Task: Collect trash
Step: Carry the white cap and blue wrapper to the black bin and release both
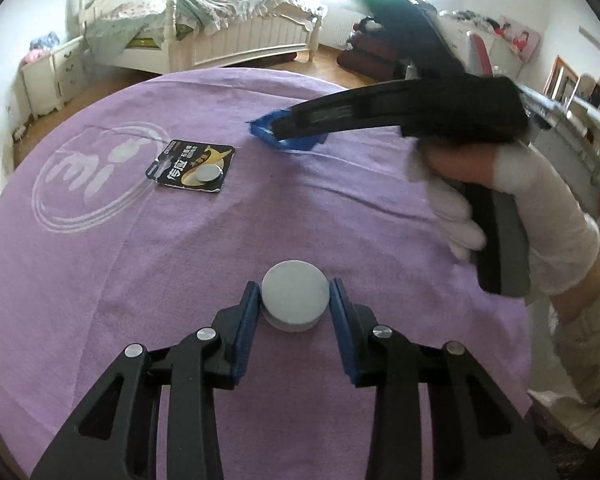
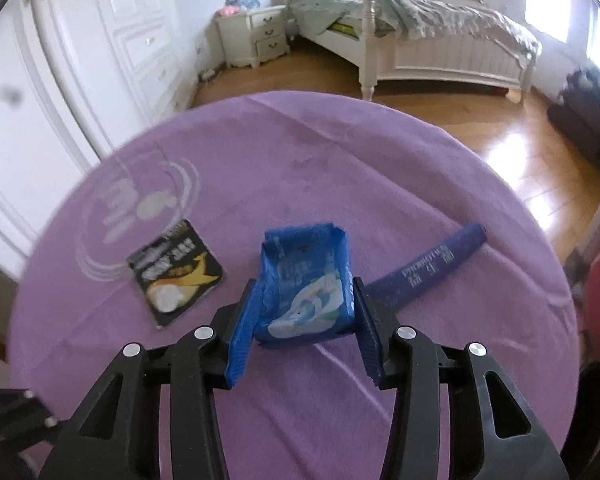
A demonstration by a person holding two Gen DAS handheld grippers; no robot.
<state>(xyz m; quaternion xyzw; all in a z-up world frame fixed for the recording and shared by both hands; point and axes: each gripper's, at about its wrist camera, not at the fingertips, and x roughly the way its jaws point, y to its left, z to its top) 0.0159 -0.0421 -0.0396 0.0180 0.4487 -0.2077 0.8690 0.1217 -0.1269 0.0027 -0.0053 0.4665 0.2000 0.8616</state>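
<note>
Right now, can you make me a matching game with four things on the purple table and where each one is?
Things:
1. grey round puck
2. blue wrapper
3. black battery card
4. dark blue tube

Places:
A. lying flat beside the white logo on the cloth
B. between the fingers of the left claw
C. on the cloth just past the right claw's right finger
D. between the fingers of the right claw

Pairs: 1-B, 2-D, 3-A, 4-C
</note>
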